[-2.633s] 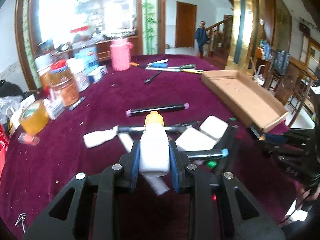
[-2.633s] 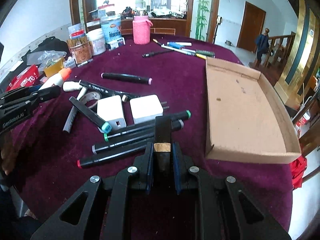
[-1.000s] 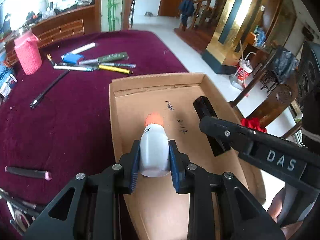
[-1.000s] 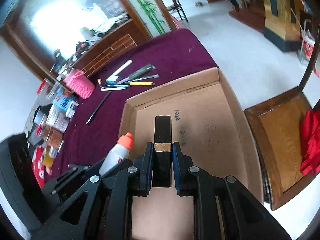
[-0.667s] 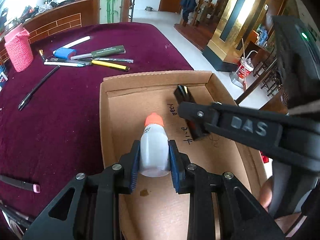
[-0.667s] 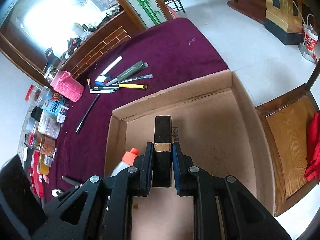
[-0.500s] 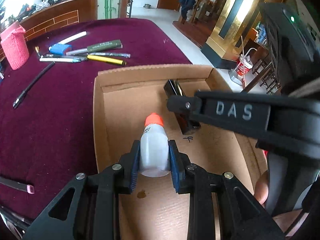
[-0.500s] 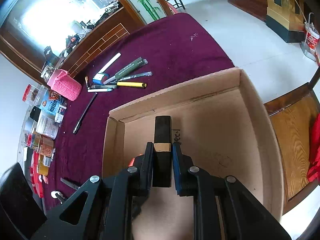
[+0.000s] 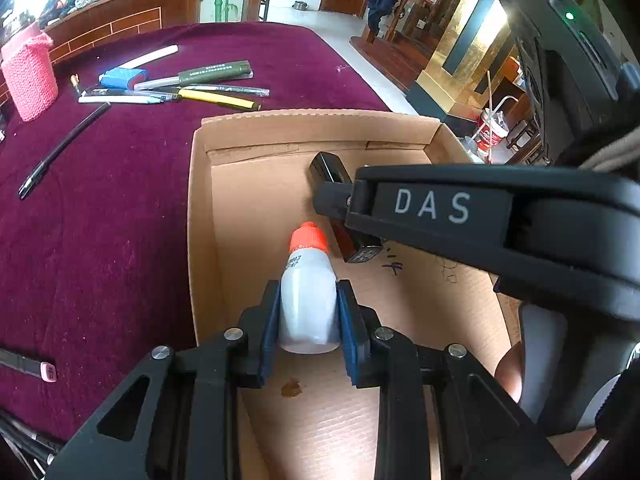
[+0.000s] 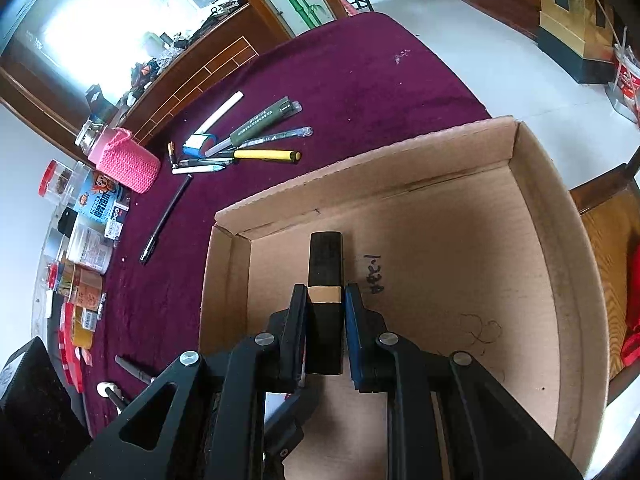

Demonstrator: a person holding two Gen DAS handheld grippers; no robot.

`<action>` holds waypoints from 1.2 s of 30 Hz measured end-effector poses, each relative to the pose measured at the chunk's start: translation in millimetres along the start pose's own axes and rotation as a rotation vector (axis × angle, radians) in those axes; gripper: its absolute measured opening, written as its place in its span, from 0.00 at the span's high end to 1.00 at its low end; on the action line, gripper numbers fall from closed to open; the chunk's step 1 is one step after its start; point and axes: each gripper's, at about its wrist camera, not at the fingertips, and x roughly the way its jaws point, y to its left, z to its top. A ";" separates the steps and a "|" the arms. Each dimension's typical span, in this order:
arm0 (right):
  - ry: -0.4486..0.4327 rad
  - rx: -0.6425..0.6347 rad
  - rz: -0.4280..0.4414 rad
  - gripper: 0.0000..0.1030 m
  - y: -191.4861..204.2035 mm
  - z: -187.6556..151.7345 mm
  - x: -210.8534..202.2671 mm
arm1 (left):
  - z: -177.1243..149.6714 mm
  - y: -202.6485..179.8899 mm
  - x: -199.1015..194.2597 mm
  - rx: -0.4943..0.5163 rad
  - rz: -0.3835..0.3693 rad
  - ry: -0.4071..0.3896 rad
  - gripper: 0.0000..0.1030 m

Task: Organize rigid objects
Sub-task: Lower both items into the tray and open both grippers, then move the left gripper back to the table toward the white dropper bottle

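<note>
Both grippers are clamped on their loads above an open cardboard tray [image 9: 200,216] at the right edge of a maroon-covered table [image 9: 100,208]. The left gripper [image 9: 308,312] pinches a white bottle [image 9: 307,300] with an orange cap [image 9: 307,238] by its body; the right gripper [image 10: 326,320] squeezes a black rectangular stick [image 10: 326,264] with a tan band at its middle. Seconds earlier the two tools were still among the scattered markers on the cloth; they have since carried their items across and dipped low into the tray, so both pieces appear ready to be let go, with the rest of the clutter still to follow. The bottle's long axis runs along the left gripper's fingers, cap pointing away toward the tray's far wall. The stick likewise lies lengthwise between the right gripper's fingers, its free end aimed at the far left corner; from the left wrist it slants just beyond the orange cap. Whether either item touches the tray floor cannot be told. Pens [image 10: 240,148] and a pink knitted holder [image 10: 128,166] lie farther off on the cloth.
</note>
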 end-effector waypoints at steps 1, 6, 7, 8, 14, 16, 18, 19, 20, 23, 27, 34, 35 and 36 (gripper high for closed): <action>0.000 0.000 -0.003 0.85 0.3 -0.1 0.5 | 0.4 0.2 0.1 0.003 0.003 -0.004 0.77; -0.004 0.003 -0.003 0.85 0.2 -0.2 1.8 | 1.2 2.8 -0.6 0.002 0.002 -0.005 0.76; -0.005 -0.001 -0.006 0.85 0.9 -0.8 1.7 | 0.8 3.4 -1.3 -0.002 -0.002 -0.007 0.76; -0.006 -0.007 -0.013 0.84 1.4 -1.2 1.5 | 1.0 3.7 -1.1 -0.003 -0.004 -0.008 0.76; -0.003 -0.001 -0.011 0.76 1.1 -1.7 -2.3 | 0.5 3.2 -2.8 -0.001 -0.018 -0.004 0.68; -0.004 0.002 -0.004 0.74 0.9 -2.3 -4.7 | -0.1 3.3 -5.2 -0.005 -0.020 -0.008 0.63; -0.009 0.002 -0.002 0.73 1.4 -3.7 -8.0 | -0.9 3.4 -7.7 -0.007 -0.019 -0.012 0.59; -0.011 0.003 0.002 0.73 1.4 -4.5 -10.3 | -1.2 3.7 -9.1 -0.006 -0.018 -0.015 0.59; -0.016 0.006 0.007 0.73 1.4 -5.5 -13.2 | -1.7 4.1 -10.4 -0.006 -0.017 -0.017 0.59; -0.036 0.007 0.019 0.73 2.1 -10.0 -23.3 | -3.5 6.9 -14.8 -0.013 -0.021 -0.018 0.59; -0.062 0.030 0.033 0.73 0.9 -22.0 -38.9 | -10.1 7.9 -26.6 -0.011 -0.032 -0.031 0.59; -0.178 0.066 0.088 0.62 12.3 -70.5 -77.1 | -35.2 14.7 -57.4 0.011 -0.086 -0.075 0.59; -0.192 0.068 0.102 0.62 16.7 -79.4 -81.4 | -39.8 16.9 -63.0 0.012 -0.100 -0.076 0.59; -0.204 0.069 0.112 0.62 20.6 -86.0 -84.7 | -42.9 17.7 -66.3 0.013 -0.110 -0.077 0.59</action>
